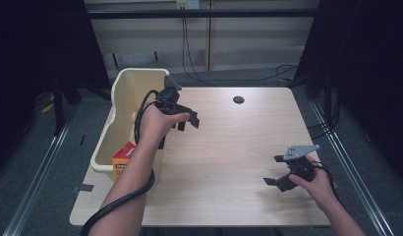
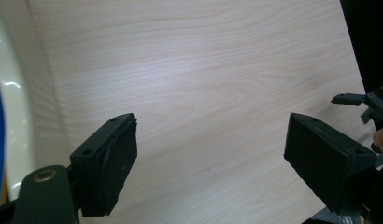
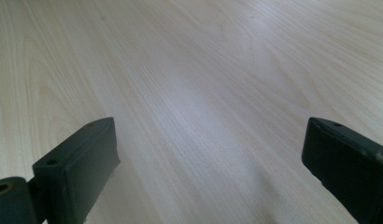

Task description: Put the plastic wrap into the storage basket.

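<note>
High view: left gripper point(image 1: 188, 121) beside bin point(image 1: 122, 98), tabletop point(image 1: 229, 147) bare.

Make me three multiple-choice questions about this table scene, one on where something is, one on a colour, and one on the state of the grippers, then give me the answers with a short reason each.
1. Where does the cream bin stand?
A. at the table's left edge
B. at the table's right edge
C. in the middle of the table

2. What colours show on the box inside the bin?
A. green and white
B. orange and yellow
C. black and silver

3. How do the jaws of the left gripper and the right gripper stand?
A. both shut on the box
B. left shut, right open
C. both open, holding nothing

Answers:
1. A: the high view shows the bin beside the person's left forearm, at the left edge of the wooden table.
2. B: its visible corner is orange with a yellow face.
3. C: each gripper view shows bare wood between widely parted jaws.
</note>
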Demonstrator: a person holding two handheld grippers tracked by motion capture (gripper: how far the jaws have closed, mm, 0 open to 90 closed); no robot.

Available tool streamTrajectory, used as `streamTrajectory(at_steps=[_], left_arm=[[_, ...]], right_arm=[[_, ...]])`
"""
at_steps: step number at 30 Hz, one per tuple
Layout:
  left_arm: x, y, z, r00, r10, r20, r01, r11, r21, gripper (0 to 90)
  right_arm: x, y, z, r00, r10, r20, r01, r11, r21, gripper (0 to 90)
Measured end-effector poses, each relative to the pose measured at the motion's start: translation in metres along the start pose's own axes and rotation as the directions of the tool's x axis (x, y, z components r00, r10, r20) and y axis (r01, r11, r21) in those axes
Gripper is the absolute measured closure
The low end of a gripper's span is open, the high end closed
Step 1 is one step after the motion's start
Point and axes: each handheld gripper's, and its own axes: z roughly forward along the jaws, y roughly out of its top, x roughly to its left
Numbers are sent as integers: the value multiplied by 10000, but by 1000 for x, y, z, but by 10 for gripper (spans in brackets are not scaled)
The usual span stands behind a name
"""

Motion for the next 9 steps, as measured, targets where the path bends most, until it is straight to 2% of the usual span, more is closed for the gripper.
streamTrajectory(at_steps=[9], left_arm=[[-4, -3, 13, 9996, 120, 249, -121, 9999, 57, 167]], right_arm=[[0, 0, 2, 10000, 49, 16, -49, 10000, 80, 33]])
